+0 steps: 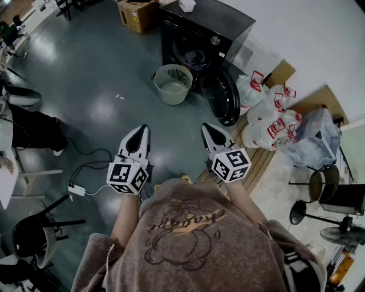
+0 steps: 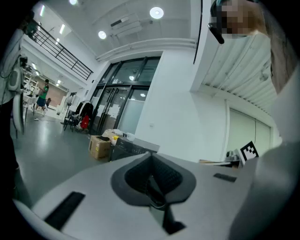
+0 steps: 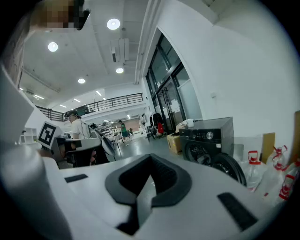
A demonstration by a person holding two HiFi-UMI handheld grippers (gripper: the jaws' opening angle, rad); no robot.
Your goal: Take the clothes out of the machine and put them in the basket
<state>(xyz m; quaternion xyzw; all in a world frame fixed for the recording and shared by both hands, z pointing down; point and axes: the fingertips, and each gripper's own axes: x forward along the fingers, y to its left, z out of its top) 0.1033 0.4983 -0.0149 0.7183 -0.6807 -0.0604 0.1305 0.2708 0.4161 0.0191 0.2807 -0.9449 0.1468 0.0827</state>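
The black washing machine (image 1: 201, 35) stands at the far end of the floor with its round door (image 1: 223, 97) swung open. Clothes (image 1: 193, 57) show dimly inside the drum. A pale green basket (image 1: 173, 84) sits on the floor just left of the door and looks empty. My left gripper (image 1: 141, 130) and right gripper (image 1: 206, 126) are held side by side close to my body, well short of the machine, both shut with nothing in them. The right gripper view shows its gripper (image 3: 150, 157) shut, and the machine (image 3: 208, 139) with its door (image 3: 230, 167) beyond. The left gripper (image 2: 151, 157) is shut too.
White plastic bags with red handles (image 1: 268, 117) are piled right of the door on a wooden platform (image 1: 259, 161). A cardboard box (image 1: 137, 14) stands left of the machine. Cables and a power strip (image 1: 77, 189) lie on the floor at left, near chairs (image 1: 34, 231) and a seated person (image 1: 31, 128).
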